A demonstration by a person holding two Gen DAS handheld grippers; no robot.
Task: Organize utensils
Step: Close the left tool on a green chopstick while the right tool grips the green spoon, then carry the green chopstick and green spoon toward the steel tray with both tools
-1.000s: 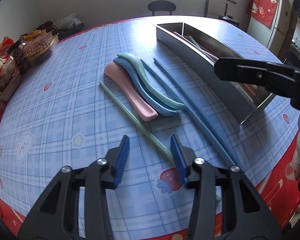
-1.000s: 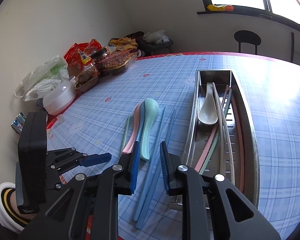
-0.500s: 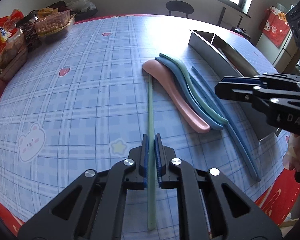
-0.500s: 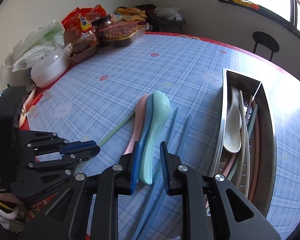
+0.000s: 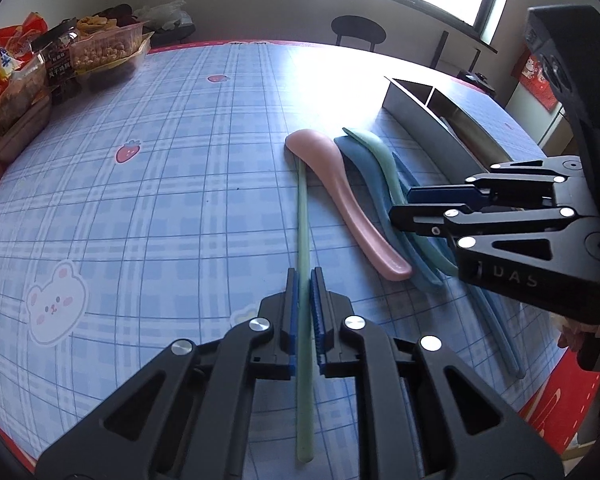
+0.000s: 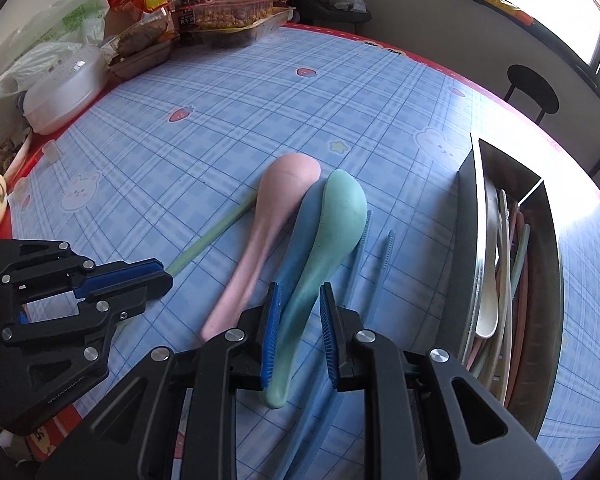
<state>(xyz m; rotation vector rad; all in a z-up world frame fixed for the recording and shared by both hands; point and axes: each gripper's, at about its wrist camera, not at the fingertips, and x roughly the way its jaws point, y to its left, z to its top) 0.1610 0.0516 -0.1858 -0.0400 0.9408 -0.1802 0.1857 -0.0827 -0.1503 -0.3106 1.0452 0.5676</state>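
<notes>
My left gripper (image 5: 305, 280) is shut on a pale green chopstick (image 5: 302, 216) that lies along the table; it also shows in the right wrist view (image 6: 216, 232). My right gripper (image 6: 298, 304) is open, its jaws on either side of the green spoon's (image 6: 332, 220) handle, not closed on it. A pink spoon (image 6: 268, 216) and a blue spoon (image 6: 300, 248) lie beside the green one, with two blue chopsticks (image 6: 388, 248) to their right. The right gripper (image 5: 412, 204) hovers over the spoons in the left wrist view. A steel utensil tray (image 6: 540, 280) holds several utensils.
Snack bags and boxes (image 6: 204, 12) and a white lidded container (image 6: 64, 88) crowd the table's far left. The table's red edge (image 5: 560, 392) runs close on the near side. A black stool (image 5: 358, 30) stands beyond the table.
The left gripper closed on the green chopstick a second ago and still holds it. The right gripper has come down over the spoons and now straddles the green spoon's handle.
</notes>
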